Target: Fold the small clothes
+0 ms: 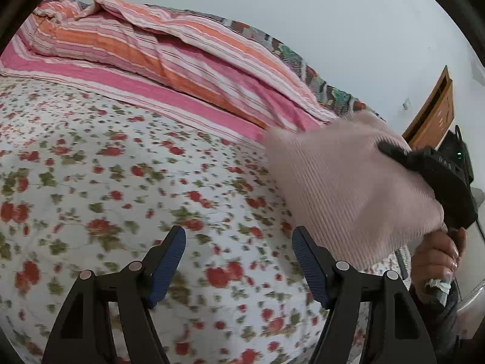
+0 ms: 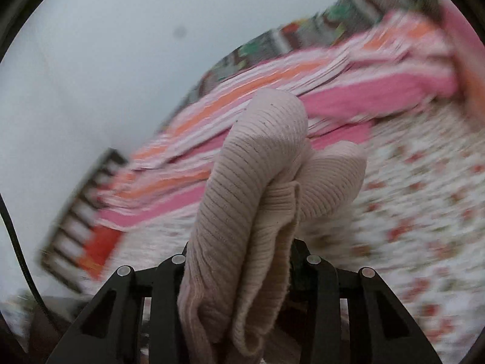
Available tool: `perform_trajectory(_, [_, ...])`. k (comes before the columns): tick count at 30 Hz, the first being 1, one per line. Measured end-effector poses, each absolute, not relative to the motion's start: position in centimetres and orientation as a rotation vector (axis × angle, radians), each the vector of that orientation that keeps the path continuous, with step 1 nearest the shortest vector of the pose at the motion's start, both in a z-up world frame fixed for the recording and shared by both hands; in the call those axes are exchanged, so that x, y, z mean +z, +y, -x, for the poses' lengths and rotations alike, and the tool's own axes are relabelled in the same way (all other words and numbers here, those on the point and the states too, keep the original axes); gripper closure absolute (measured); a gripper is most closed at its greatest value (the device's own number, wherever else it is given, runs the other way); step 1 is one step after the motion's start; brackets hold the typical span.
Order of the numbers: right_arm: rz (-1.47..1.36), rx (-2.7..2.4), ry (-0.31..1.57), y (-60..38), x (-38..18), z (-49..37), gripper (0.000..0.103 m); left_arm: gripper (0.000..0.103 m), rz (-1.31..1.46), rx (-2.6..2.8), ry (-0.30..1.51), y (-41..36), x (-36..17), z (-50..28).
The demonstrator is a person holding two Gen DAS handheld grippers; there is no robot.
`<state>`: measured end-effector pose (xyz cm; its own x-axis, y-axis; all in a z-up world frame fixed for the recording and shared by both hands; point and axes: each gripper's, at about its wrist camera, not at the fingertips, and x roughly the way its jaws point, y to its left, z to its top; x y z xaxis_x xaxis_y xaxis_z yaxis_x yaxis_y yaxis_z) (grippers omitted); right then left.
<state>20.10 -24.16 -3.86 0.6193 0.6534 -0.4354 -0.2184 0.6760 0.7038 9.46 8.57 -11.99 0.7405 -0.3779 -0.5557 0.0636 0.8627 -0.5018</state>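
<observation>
Broadly, the bed (image 1: 91, 182) fills most of both views, and it is covered with a white sheet with small red flowers and green leaves. At its far side lies a large striped quilt (image 1: 157, 48) in pink, orange and white, pushed into loose folds along a pale wall (image 1: 303, 15). Behind the quilt a strip of another cloth with a green and dark pattern shows. A brown wooden piece of furniture (image 1: 433, 115) stands against the wall at the right of the left wrist view. The task's thing is a pale pink ribbed knit garment (image 2: 251, 200), and it is held up in the air above the bed, not lying on the sheet. The right gripper (image 2: 242, 276) has its jaws closed tightly on this garment, with the bunched cloth standing up between them and folds hanging down at both sides; in the left wrist view the same garment hangs at the right side, under the black body of that gripper. The left gripper (image 1: 239, 261) hovers above the flowered sheet with its blue-padded jaws wide apart, with nothing between them, just beside the garment's lower edge.
</observation>
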Motion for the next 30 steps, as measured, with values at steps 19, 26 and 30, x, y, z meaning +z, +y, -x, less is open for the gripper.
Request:
perform_trajectory(19, [-0.303,0.476,0.829,-26.9,-8.4,-16.4,0.051,0.037,0.137,-0.338,0.814,1.0,-14.8,-8.0])
perform_trajectory(26, [-0.291,0.532,0.886,-25.0,-9.6,-14.2,0.059,0.076,0.102,-0.320,0.831,-0.8,-15.3,-8.3])
perform_trajectory(30, [-0.254,0.568,0.842,-24.4,-9.2,-13.5,0.097,0.086,0.203,-0.326,0.826,0.6,-14.9,-8.5])
